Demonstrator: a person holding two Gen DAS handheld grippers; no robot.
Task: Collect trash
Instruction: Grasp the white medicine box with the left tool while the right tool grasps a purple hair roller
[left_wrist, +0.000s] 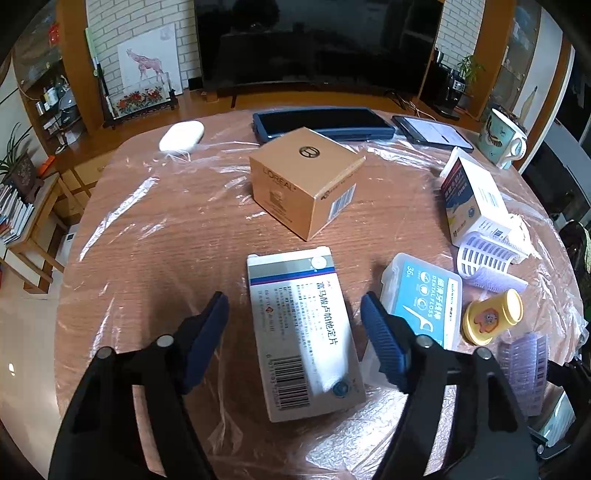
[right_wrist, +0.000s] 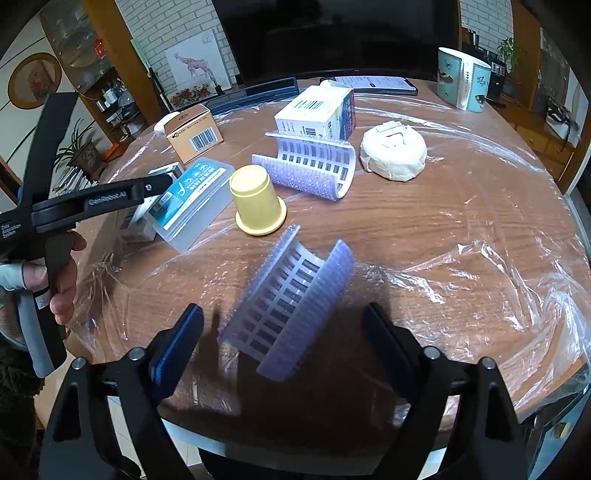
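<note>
We see the left gripper (left_wrist: 293, 334) with its jaws spread on either side of a flat white cardboard medicine box with a barcode (left_wrist: 303, 332), which lies on the table between the blue pads (left_wrist: 207, 332); a gap shows on both sides, no contact. The right gripper (right_wrist: 282, 341) is also spread, straddling a lilac plastic slotted half-cylinder hair roller (right_wrist: 291, 306) lying tilted on the table, pads clear of it.

Outward from the left claw: one clear plastic dental floss case with a blue label (left_wrist: 424, 299) just right of the medicine box, one small yellow plastic cup with a cartoon sticker (left_wrist: 493, 315) beside that, one tan cardboard cube box (left_wrist: 306, 181) further back.

Outward from the right claw: a second lilac roller (right_wrist: 310, 166) past the yellow cup, touching one white and navy carton (right_wrist: 317, 110) behind it; one round white paper-wrapped puck (right_wrist: 393, 149) to the right. Rollers counted: two. Boxes counted: three cardboard, one plastic case.

At the far edge: one teal patterned ceramic mug (right_wrist: 463, 79), contents not visible; one dark phone (right_wrist: 373, 83); one long dark blue case (left_wrist: 321, 123), closed; one white oval device (left_wrist: 181, 134). The round wooden table under clear plastic film (right_wrist: 461, 221) carries everything. A hand (right_wrist: 59, 280) holds the left gripper's handle.
</note>
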